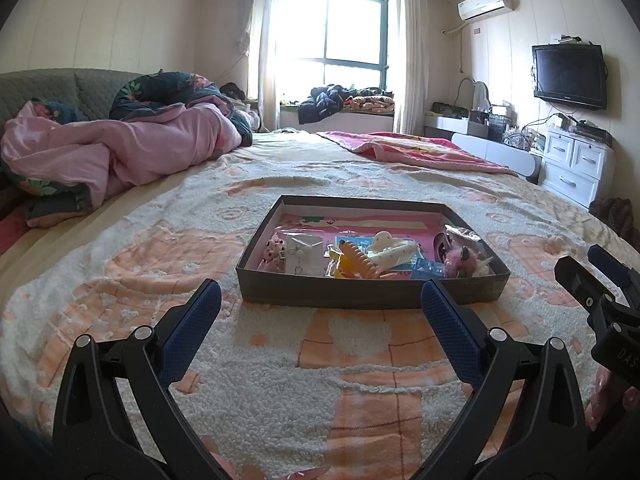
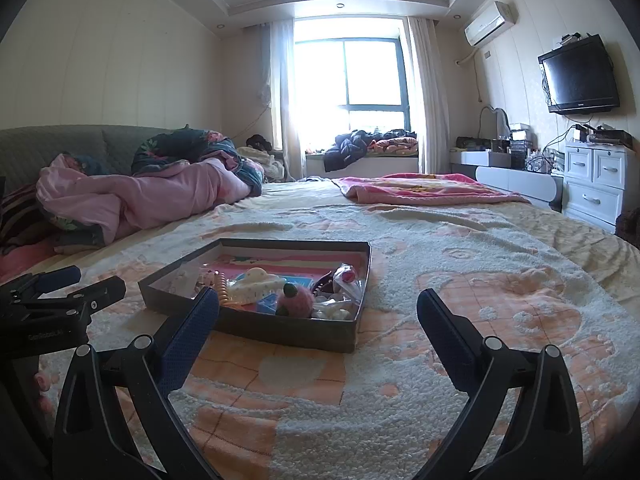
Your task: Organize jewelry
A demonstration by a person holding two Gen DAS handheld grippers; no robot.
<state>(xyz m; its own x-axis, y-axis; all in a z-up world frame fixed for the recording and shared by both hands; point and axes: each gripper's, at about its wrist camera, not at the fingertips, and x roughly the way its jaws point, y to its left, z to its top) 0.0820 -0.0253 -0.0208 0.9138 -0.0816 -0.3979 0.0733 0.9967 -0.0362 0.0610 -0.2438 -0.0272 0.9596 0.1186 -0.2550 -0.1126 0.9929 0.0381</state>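
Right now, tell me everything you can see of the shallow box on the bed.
The shallow box is a low, open, rectangular tray with thin dark grey walls, cardboard by the look of it, and a pink printed lining. It lies flat on the fleecy peach and white blanket, with no lid in sight. Inside is a loose jumble at its near end: an orange claw clip, a cream claw clip, a pink fluffy piece, blue plastic bits and small packets. Neither gripper touches it.

Open blanket (image 1: 320, 360) lies between both wide-spread grippers and the box (image 1: 372, 292), nothing in the way. The box's low front wall stands across the approach; inside, hair clips (image 1: 360, 260) and packets crowd the near half, its far half barer.
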